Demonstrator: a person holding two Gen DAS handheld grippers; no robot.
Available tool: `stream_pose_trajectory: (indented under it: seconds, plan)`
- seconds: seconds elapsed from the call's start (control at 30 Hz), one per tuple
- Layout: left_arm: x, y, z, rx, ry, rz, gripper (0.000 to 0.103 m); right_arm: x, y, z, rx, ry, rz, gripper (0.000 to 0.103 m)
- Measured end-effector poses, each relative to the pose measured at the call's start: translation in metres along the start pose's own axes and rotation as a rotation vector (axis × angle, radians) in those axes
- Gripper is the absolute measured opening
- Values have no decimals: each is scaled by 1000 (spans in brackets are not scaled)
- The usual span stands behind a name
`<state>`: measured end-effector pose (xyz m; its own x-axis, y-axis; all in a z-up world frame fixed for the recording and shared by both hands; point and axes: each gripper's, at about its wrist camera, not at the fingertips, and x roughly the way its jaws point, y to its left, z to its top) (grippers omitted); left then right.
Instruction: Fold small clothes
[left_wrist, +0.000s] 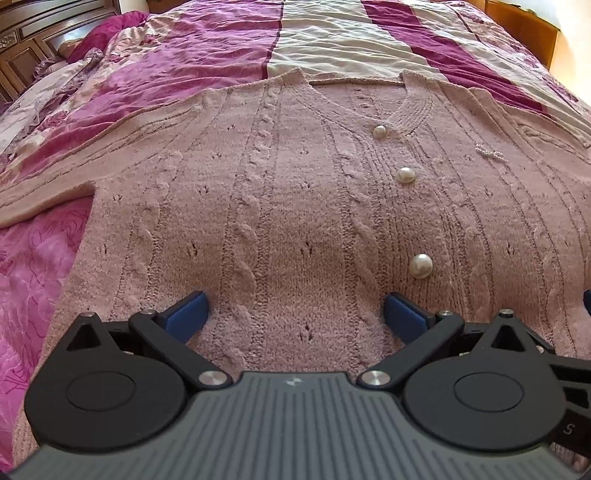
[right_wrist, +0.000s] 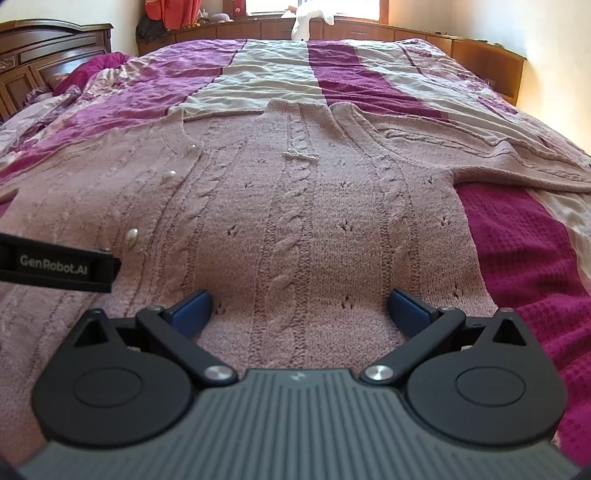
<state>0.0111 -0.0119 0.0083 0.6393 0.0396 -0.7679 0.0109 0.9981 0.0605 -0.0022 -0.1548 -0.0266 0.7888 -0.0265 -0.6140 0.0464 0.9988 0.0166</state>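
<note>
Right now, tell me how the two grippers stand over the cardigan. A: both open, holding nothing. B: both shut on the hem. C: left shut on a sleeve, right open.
A: the left gripper and right gripper both show blue fingers spread wide over the flat pink cardigan.

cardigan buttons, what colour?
Pearly white, round and glossy, on the dusty-pink cable-knit cardigan. The buttons show best in the left wrist view.

**Both claws spread, side by side**

Left claw (left_wrist: 295, 314): blue fingers (left_wrist: 188, 314) wide apart, nothing between them, pointing forward and low. Right claw (right_wrist: 299, 312): fingers (right_wrist: 408, 308) equally wide, empty. Left claw's side (right_wrist: 55, 264) shows just beside the right.
</note>
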Motion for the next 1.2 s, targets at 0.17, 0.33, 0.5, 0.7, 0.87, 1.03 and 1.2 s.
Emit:
stream_pose_trajectory:
  seconds: [0.17, 0.33, 0.5, 0.7, 0.87, 1.03, 1.2]
  plan:
    - [-8, 4, 9, -7, 41, 26, 103, 2, -6, 14, -15, 84, 45, 103]
    - [-27, 6, 24, 53, 5, 37, 103, -1, -24, 34, -32, 165, 166, 103]
    - [-33, 21, 40, 14, 22, 28, 103, -12, -74, 59, -22, 121, 234, 103]
    - [-27, 45, 46, -92, 78, 56, 103, -12, -162, 79, 159, 41, 97, 103]
    - [-27, 48, 50, -92, 85, 49, 103, 0, -226, 77, 326, -2, -24, 103]
    - [-26, 46, 53, -103, 87, 50, 103, 16, -270, 68, 430, -27, -117, 103]
    - [-25, 43, 53, -94, 85, 54, 103, 31, -309, 65, 538, -50, -118, 100]
